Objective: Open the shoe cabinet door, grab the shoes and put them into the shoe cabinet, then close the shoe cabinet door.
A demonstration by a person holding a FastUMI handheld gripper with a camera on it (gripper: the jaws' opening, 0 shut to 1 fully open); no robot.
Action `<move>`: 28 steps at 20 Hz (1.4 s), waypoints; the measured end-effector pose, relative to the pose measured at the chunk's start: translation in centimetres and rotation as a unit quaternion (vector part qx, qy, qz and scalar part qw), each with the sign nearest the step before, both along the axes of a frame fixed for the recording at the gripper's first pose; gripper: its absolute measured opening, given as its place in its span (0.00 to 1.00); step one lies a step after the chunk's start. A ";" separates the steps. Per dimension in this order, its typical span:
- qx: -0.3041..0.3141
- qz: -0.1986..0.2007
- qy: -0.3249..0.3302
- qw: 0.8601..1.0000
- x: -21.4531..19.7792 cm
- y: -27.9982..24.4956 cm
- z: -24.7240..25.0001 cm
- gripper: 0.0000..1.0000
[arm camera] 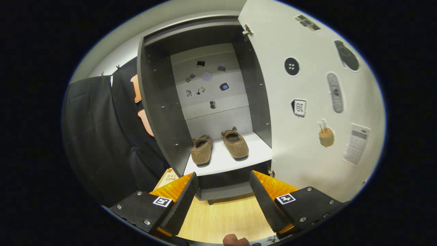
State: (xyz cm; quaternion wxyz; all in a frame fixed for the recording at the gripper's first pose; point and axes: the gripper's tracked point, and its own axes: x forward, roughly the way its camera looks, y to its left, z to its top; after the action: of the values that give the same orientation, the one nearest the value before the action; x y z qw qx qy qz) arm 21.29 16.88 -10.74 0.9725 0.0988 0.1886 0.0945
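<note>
Gripper point(223, 186) fingers spread wide, holding nothing, hovering over the pale wood-grain floor point(222, 218) in front of the dark grey shoe cabinet point(160, 112). Two brown fuzzy slippers point(218, 147) sit side by side on the white shelf point(228, 162) inside, beyond the fingertips and roughly between them. White sticker-covered door point(307, 102) stands open to the right. Judgement: opening and loading done; closing the door remains.

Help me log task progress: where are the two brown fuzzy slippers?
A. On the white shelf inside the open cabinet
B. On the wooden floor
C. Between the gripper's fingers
A: both brown fuzzy slippers sit side by side on the white shelf, beyond the open, empty gripper.
</note>
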 end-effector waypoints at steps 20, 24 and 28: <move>0.028 0.112 -0.081 0.990 -14.2 -16.2 5.9 0.95; 0.018 0.099 -0.095 0.990 -13.4 -20.7 5.8 0.95; 0.021 0.082 -0.093 0.992 -11.6 -23.3 5.3 0.95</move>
State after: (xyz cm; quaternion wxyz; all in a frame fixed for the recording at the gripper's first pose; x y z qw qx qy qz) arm 9.66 -6.43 -5.43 0.9724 0.0938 0.1032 0.1869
